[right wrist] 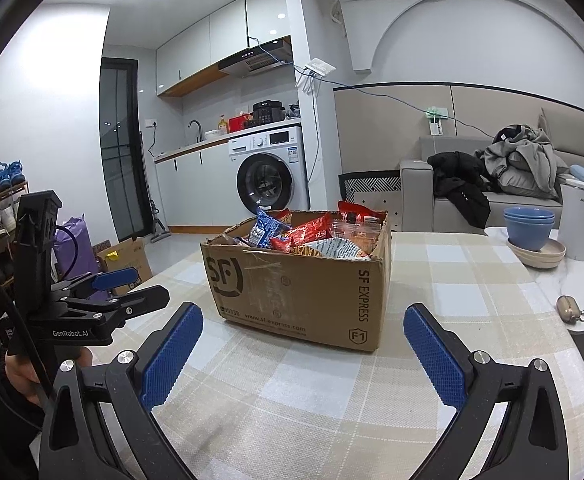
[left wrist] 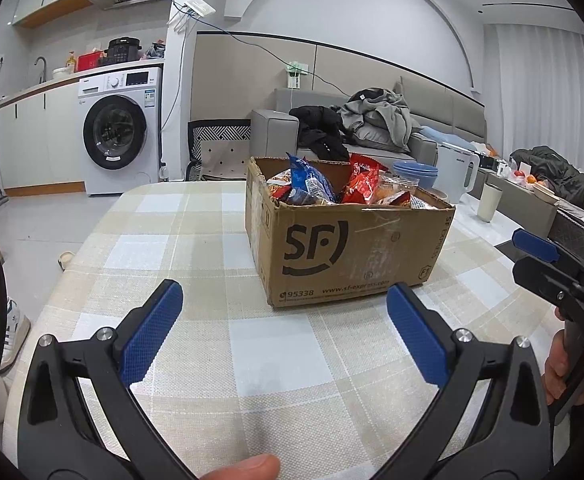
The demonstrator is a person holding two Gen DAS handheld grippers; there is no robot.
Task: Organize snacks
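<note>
A brown SF Express cardboard box (left wrist: 347, 248) stands open on the checked tablecloth and shows in the right wrist view too (right wrist: 295, 284). It is full of snack packets (left wrist: 331, 184), red, blue and clear (right wrist: 311, 234). My left gripper (left wrist: 286, 300) is open and empty, a short way in front of the box. My right gripper (right wrist: 303, 326) is open and empty, also just in front of the box. Each gripper shows from the side in the other's view: the right one (left wrist: 539, 248) and the left one (right wrist: 124, 284).
Stacked blue bowls (right wrist: 529, 224) on beige plates, a white kettle (right wrist: 581, 224) and a small brown pouch (right wrist: 569, 308) sit at the table's right. A cream cup (left wrist: 489, 202) stands beyond the box. A sofa with clothes (right wrist: 511, 168) and a washing machine (left wrist: 120, 128) are behind.
</note>
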